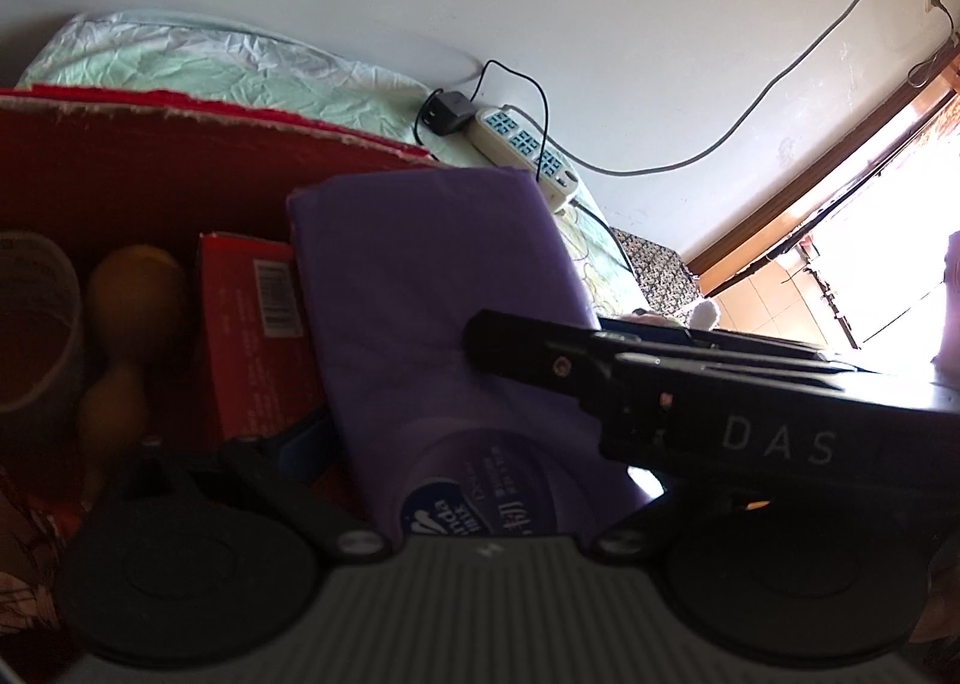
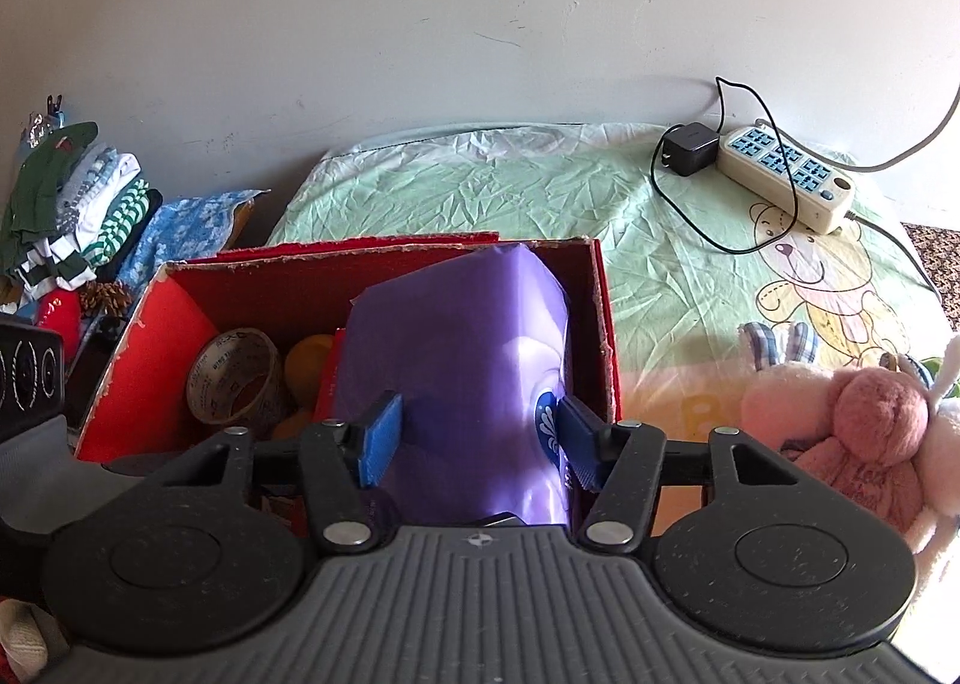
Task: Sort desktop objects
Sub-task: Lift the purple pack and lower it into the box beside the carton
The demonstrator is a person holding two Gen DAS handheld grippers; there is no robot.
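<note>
**Purple tissue pack in the red box**

Left wrist: the purple tissue pack [image 1: 432, 324] leans in the red box [image 1: 150, 156] beside a gourd [image 1: 123, 342]; the other gripper's black body crosses it. Whether the left gripper grips cannot be told.

Right wrist: the right gripper [image 2: 477, 447] clamps the pack by its blue pads [image 2: 378, 438], a tape roll [image 2: 237, 378] alongside. A power strip [image 2: 786, 177] and pink plush toy [image 2: 858, 432] lie outside.

Purple tissue pack [image 2: 474, 360] upright (slightly tilted) in red box [image 2: 603, 324], beside tape roll [image 2: 237, 378].

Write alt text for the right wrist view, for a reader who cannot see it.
The right gripper holds a purple tissue pack between its blue fingers, inside a red box that also contains a tape roll. The box sits on a green sheet, with a power strip behind.
</note>
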